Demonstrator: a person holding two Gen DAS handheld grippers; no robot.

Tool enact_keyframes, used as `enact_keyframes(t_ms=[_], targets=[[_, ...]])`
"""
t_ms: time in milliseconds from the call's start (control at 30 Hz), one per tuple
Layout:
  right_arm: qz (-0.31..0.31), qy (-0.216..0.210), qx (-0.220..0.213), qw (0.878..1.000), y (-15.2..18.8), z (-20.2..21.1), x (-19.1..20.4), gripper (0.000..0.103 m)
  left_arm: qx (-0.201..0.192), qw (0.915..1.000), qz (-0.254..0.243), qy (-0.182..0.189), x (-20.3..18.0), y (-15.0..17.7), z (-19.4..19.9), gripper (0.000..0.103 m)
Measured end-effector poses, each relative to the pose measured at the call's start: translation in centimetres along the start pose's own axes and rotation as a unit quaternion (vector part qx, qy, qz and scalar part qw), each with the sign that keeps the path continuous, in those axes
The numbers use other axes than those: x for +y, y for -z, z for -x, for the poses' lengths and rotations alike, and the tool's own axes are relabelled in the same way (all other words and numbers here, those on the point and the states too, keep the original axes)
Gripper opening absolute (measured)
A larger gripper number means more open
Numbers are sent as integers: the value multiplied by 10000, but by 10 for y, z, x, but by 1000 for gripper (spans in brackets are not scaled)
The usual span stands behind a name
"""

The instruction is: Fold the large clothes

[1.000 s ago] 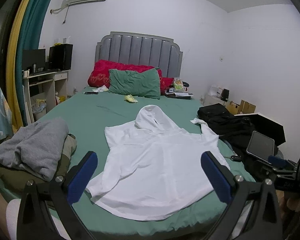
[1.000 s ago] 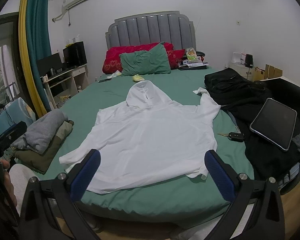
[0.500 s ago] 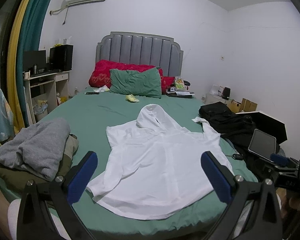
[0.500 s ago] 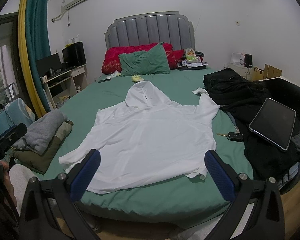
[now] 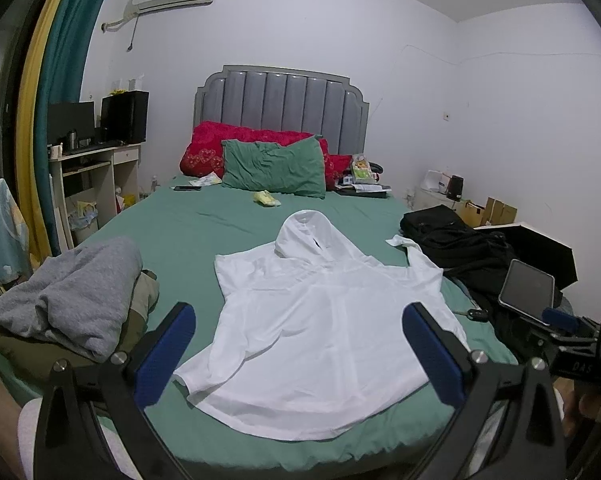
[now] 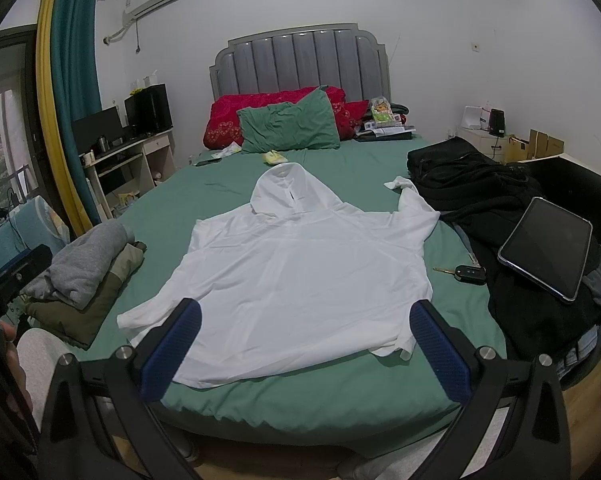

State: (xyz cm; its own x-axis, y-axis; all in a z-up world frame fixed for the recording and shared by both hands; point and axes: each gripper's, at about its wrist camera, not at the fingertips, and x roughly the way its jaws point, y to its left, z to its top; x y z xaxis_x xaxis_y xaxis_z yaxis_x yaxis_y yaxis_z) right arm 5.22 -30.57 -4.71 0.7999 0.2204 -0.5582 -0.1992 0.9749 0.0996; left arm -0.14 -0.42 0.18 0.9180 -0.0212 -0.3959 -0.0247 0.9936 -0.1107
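Observation:
A white hooded top lies spread flat on the green bed, hood toward the headboard, hem toward me. It also shows in the right wrist view. My left gripper is open and empty, held above the hem at the foot of the bed. My right gripper is open and empty, also above the hem, slightly to the right. Neither touches the cloth.
Folded grey and olive clothes sit at the bed's left edge. Black clothes, a tablet and a car key lie on the right. Pillows and small items are by the headboard. A desk stands left.
Both grippers have barely shifted; the view is almost the same. The top has not moved and both grippers stay open.

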Motion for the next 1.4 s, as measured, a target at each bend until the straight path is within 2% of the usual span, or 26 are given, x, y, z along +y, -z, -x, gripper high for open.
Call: enact_keyframes(t_ms=[567, 867, 1100, 1300, 1333, 1367, 1400], targets=[[4, 3, 38, 10000, 1, -2, 0, 103, 2, 10000, -16, 15, -2, 0, 0, 103], [51, 13, 206, 9998, -3, -26, -4, 103, 127, 9998, -105, 113, -2, -6, -23, 103], [97, 122, 474, 9988, -17, -85, -43, 103, 430, 9988, -220, 42, 5, -17, -81, 103], [-115, -112, 816, 9965, -47, -169, -111, 102, 721, 9970, -232, 185, 18, -27, -156, 103], [-191, -115, 880, 9959, -51, -184, -123, 100, 819, 9962, -172, 243, 24, -28, -174, 103], [-274, -143, 940, 9951, -56, -200, -137, 93, 872, 9957, -143, 272, 29, -28, -188, 103], [-374, -130, 1026, 9939, -61, -219, -152, 82, 931, 9952, -126, 274, 34, -27, -203, 103]])
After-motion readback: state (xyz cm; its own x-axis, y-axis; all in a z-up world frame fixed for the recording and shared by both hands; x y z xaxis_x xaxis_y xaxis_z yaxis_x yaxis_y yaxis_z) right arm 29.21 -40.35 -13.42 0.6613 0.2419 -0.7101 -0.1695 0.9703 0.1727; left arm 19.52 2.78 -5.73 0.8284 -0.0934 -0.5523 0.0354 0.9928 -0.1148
